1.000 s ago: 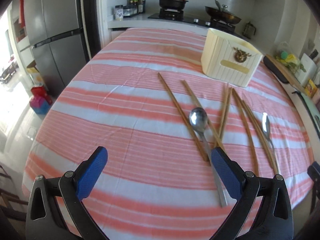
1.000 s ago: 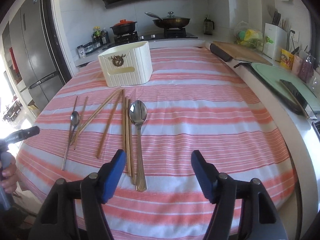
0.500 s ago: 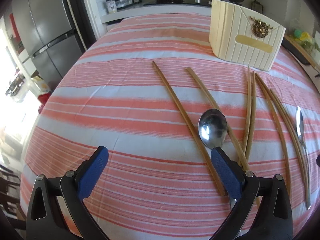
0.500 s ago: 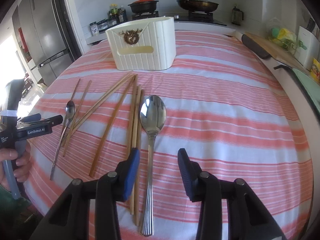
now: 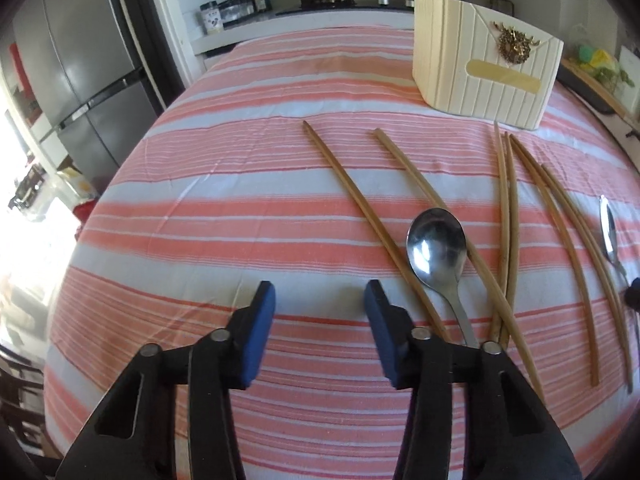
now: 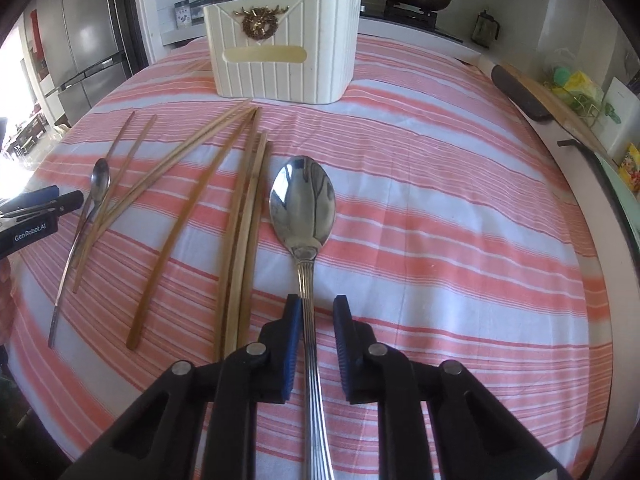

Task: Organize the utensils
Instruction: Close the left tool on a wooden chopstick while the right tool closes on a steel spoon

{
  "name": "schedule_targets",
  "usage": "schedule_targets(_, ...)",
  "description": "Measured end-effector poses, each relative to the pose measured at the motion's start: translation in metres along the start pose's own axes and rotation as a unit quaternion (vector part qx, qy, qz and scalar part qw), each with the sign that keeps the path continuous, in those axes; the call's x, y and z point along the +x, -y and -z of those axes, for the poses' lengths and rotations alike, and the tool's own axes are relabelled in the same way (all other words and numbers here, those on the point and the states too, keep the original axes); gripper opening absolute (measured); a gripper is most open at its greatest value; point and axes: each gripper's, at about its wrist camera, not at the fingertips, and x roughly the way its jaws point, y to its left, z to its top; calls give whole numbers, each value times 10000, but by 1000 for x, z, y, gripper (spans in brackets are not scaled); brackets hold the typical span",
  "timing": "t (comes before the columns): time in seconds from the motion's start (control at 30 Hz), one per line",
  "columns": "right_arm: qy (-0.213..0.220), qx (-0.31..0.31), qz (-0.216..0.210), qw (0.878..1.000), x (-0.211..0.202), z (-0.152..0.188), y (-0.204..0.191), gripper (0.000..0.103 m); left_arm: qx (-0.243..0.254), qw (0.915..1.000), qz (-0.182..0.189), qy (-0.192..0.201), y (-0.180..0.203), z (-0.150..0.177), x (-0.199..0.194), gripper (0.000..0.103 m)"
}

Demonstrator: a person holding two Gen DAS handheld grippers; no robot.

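Left gripper point(image 5: 319, 298): jaws closing over bare striped cloth point(image 5: 224, 208), nothing between them, small spoon point(image 5: 437, 249) just right. Right gripper point(image 6: 316, 314): jaws closing, narrow, astride large spoon point(image 6: 303, 205) handle beside chopsticks point(image 6: 244, 220); white holder point(image 6: 280, 46) behind.

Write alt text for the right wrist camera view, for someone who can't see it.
The right gripper is closing around the ridged handle of a large steel spoon lying on a pink-and-white striped tablecloth. To its left lie loose wooden chopsticks and a smaller spoon; a cream ribbed utensil holder stands behind them.
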Motion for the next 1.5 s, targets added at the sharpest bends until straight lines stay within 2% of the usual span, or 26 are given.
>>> schedule_targets(0.07,-3,25,42,10000,-3,4,3,16,65,10000,43,7,1,1,0,10)
schedule_targets(0.17,-23,69,148,9999,-7,9,8,15,127,9999,26,20,3,3,-2,8)
schedule_targets(0.23,-40,100,173,9998,-8,12,11,15,-188,9993,305,-42,-6,4,-6,10)
schedule_targets(0.27,-43,108,186,9998,-9,13,12,15,-392,9979,514,-59,-11,3,-7,16)
schedule_targets(0.3,-38,115,193,9997,-10,14,12,15,-518,9965,649,-69,-14,3,-8,32)
schedule_targets(0.33,-25,118,200,9997,-10,15,12,15,-571,9959,701,-46,-14,2,-10,41)
schedule_targets(0.37,-12,115,217,9997,-10,16,11,15,-583,9959,689,8,-11,1,-11,54)
schedule_targets(0.4,5,113,233,9997,-11,17,10,15,-574,9961,669,66,-8,-1,-12,57)
schedule_targets(0.63,36,183,224,9996,-11,18,10,15,-291,9988,394,-8,17,-9,1,58)
schedule_targets(0.73,52,225,210,9995,-11,18,11,15,-99,9996,262,57,23,-6,0,66)
schedule_targets(0.77,65,223,228,9995,-11,18,11,15,-23,9997,255,-43,26,-4,2,70)
schedule_targets(0.87,120,218,274,9993,-10,17,9,15,73,9998,158,110,31,2,2,71)
schedule_targets(0.93,126,164,289,9994,-9,15,7,15,71,9994,315,94,31,1,2,61)
schedule_targets(0.97,122,142,294,9994,-8,14,7,15,53,9991,409,74,29,0,2,50)
schedule_targets(1.0,121,126,300,9994,-8,13,7,15,96,9992,384,84,30,0,0,31)
schedule_targets(1.07,138,116,317,9993,-7,12,8,15,215,9992,324,79,30,-1,0,8)
schedule_targets(1.17,129,147,319,9993,-7,13,10,11,226,9992,331,59,21,5,-4,4)
schedule_targets(1.3,3,218,295,9993,-13,20,21,10,282,9994,188,-2,-9,24,-15,5)
schedule_targets(1.37,-74,254,273,9993,-16,24,27,10,285,9994,160,-77,-26,31,-20,8)
schedule_targets(1.43,-141,191,218,9995,-18,25,28,11,234,9989,328,-228,-42,31,-22,17)
schedule_targets(1.47,-173,141,193,9996,-18,24,27,12,231,9984,407,-303,-49,29,-22,36)
schedule_targets(1.5,-206,79,173,9996,-17,22,25,21,241,9981,453,-333,-55,26,-22,56)
